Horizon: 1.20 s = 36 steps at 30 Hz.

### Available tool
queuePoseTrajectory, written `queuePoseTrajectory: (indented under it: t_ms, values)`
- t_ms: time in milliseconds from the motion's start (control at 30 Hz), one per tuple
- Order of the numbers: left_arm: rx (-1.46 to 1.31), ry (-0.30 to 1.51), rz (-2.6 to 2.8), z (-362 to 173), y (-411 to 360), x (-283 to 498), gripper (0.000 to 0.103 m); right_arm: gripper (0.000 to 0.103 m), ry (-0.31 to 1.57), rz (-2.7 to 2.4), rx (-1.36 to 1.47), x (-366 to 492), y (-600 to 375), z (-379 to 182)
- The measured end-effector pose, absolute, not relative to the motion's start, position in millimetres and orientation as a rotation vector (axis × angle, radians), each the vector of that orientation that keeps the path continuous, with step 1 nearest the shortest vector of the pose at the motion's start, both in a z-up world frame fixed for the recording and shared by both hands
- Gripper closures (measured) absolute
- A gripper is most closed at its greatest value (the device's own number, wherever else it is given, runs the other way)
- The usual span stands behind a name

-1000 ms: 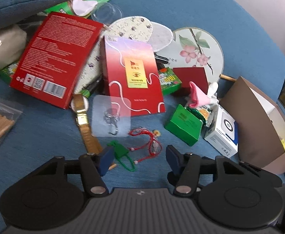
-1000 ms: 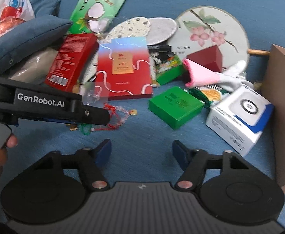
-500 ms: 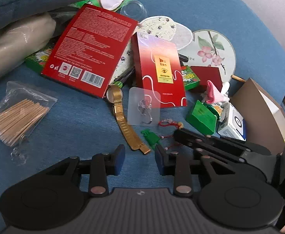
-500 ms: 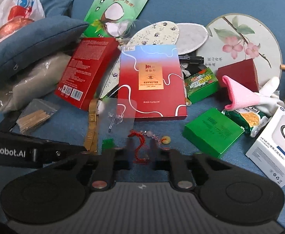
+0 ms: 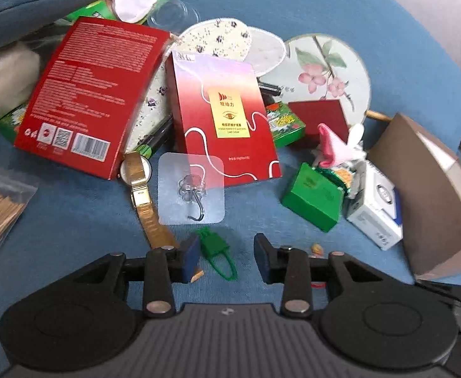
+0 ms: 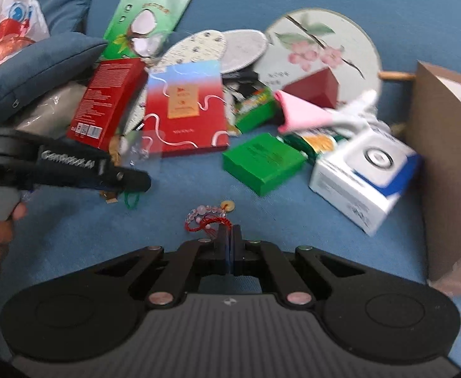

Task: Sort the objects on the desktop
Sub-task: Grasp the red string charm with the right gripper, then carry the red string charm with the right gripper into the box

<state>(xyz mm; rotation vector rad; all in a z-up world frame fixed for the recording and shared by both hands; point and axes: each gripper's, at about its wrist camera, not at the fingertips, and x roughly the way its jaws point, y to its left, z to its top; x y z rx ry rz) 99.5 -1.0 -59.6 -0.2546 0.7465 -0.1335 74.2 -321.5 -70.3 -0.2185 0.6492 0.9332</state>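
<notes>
Blue cushion surface [image 5: 72, 220]: right tongs [image 6: 229, 239] clenched on red bracelet [image 6: 208, 217]; left tongs [image 5: 225, 256] released, just opening, green tag [image 5: 216, 252] lengthwise between.

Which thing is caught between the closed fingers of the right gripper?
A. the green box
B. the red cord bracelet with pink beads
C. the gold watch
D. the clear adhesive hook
B: in the right wrist view the right gripper has its jaws shut together on the red cord bracelet, whose beads lie just in front of the fingertips on the blue cushion.
</notes>
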Motion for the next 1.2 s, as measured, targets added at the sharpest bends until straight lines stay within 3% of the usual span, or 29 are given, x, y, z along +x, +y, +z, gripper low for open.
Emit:
queuePoseTrajectory:
  t_ms: [133, 200, 333, 767, 1200]
  values:
    - [-0.197, 0.731, -0.130, -61.3, -8.2, 103.5, 0.058, 0.103, 0.659, 0.931, -0.207, 74.1, -322.7, -73.5]
    - [-0.172, 0.733, -0.133, -62.4, -10.3, 105.0, 0.060, 0.103, 0.654, 0.938, -0.206, 72.6, -322.1, -72.9]
    - [-0.085, 0.728, -0.105, -63.5, -14.6, 101.4, 0.082, 0.103, 0.653, 0.939, -0.203, 71.2, -321.5, -72.6]
    - [-0.126, 0.745, -0.168, -61.0, -15.0, 86.5, 0.079, 0.103, 0.626, 0.937, -0.177, 68.4, -328.6, -61.7]
    - [-0.213, 0.718, -0.233, -35.4, -10.4, 72.9, 0.082, 0.103, 0.597, 0.933, -0.137, 67.1, -341.3, -46.4]
